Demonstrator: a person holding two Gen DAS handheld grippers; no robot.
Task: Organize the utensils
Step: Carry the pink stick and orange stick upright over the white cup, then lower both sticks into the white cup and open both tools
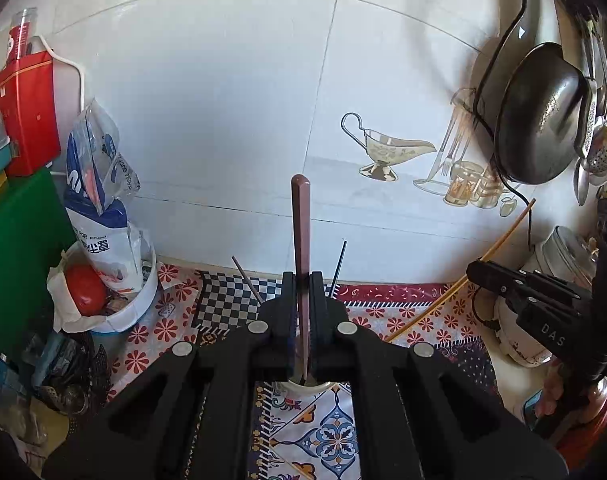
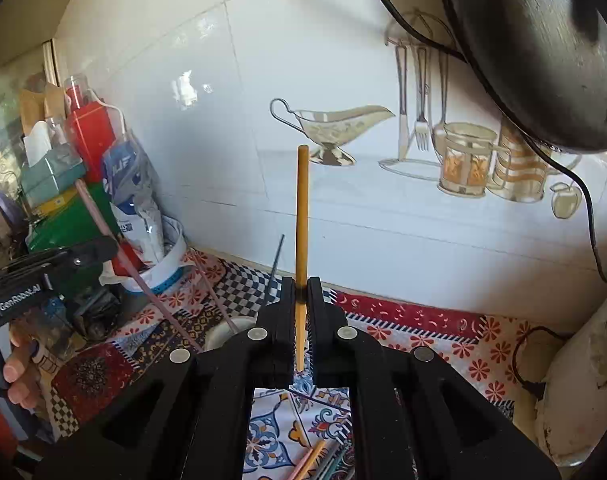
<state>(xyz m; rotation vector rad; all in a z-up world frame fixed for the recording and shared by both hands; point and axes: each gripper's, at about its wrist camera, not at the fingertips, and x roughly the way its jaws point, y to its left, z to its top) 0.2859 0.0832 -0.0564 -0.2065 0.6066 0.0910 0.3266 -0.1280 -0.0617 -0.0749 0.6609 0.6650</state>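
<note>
In the left wrist view my left gripper [image 1: 302, 285] is shut on a dark reddish-brown chopstick [image 1: 300, 224] that stands upright between its pads. Its lower end hangs over the rim of a white cup [image 1: 303, 386]. Two thinner sticks [image 1: 339, 264] poke up behind the fingers. My right gripper [image 1: 474, 271] comes in from the right with a yellow chopstick [image 1: 503, 240] slanting through it. In the right wrist view the right gripper [image 2: 302, 286] is shut on that yellow chopstick [image 2: 302, 216], held upright. The left gripper [image 2: 110, 246] holds its chopstick [image 2: 143, 288] above the cup [image 2: 223, 327]. Several loose chopsticks [image 2: 313, 458] lie on the cloth.
A patterned cloth [image 2: 415, 316] covers the counter below a tiled wall. A black pan [image 1: 539, 116] and a cable [image 2: 587, 208] hang at the upper right. A bag in a white tub [image 1: 103, 208], a green box and a red box crowd the left. A white appliance [image 2: 583, 376] stands right.
</note>
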